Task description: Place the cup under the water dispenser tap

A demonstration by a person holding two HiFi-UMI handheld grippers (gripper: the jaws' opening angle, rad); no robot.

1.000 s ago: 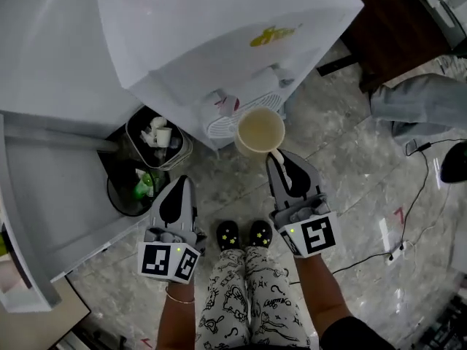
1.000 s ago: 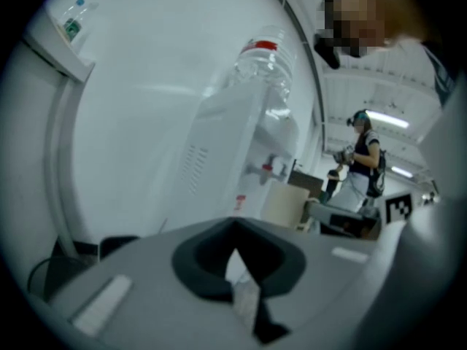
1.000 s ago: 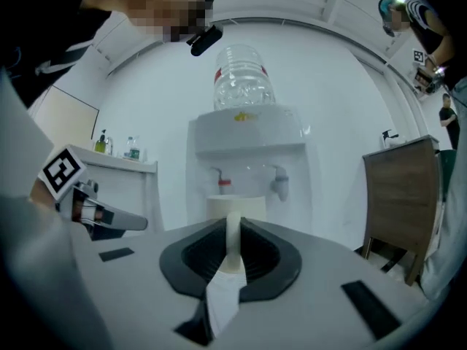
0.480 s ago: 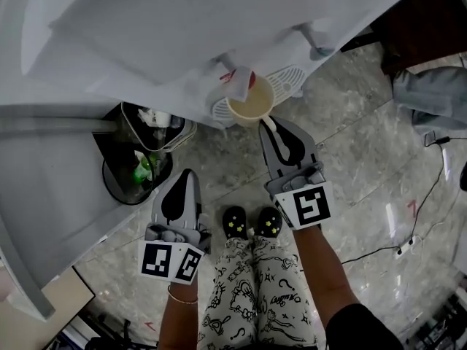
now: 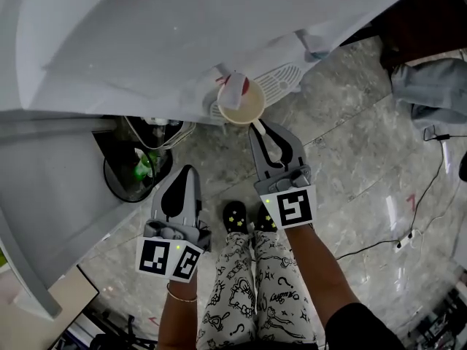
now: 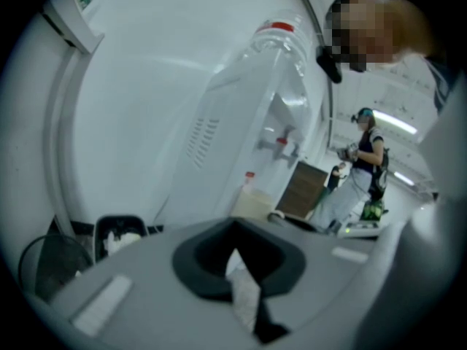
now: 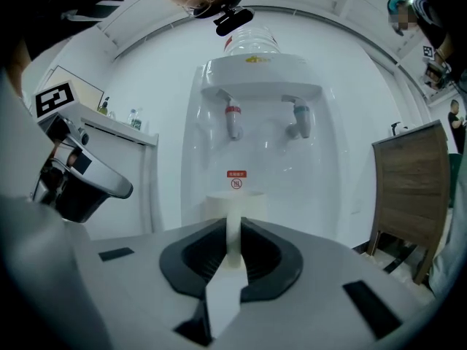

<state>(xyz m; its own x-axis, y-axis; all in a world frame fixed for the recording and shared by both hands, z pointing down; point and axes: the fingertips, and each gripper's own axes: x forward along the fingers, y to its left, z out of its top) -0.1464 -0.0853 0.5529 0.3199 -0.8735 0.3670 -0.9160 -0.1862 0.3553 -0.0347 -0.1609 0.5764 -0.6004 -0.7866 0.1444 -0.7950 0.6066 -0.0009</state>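
Note:
A beige paper cup [image 5: 241,105] hangs below the red tap [image 5: 235,86] of the white water dispenser [image 5: 182,42], above the round drip grille [image 5: 281,82]. My right gripper [image 5: 255,126] is shut on the cup's near rim. In the right gripper view the cup [image 7: 235,208] stands upright between the pads of that gripper [image 7: 233,228], with the red tap [image 7: 233,119] straight above it and the blue tap [image 7: 300,119] to its right. My left gripper [image 5: 184,172] hangs lower left, shut with nothing in it [image 6: 235,232].
Black waste bins [image 5: 135,173] with rubbish stand left of the dispenser beside a white cabinet [image 5: 44,181]. The person's slippered feet [image 5: 235,216] are on the marble floor. A wooden cabinet [image 7: 408,188] stands to the right. Cables [image 5: 408,232] lie on the floor; another person [image 6: 365,166] stands farther off.
My right gripper carried the cup down and in toward the dispenser, from in front of the grille to under the red tap. The left gripper sank slightly.

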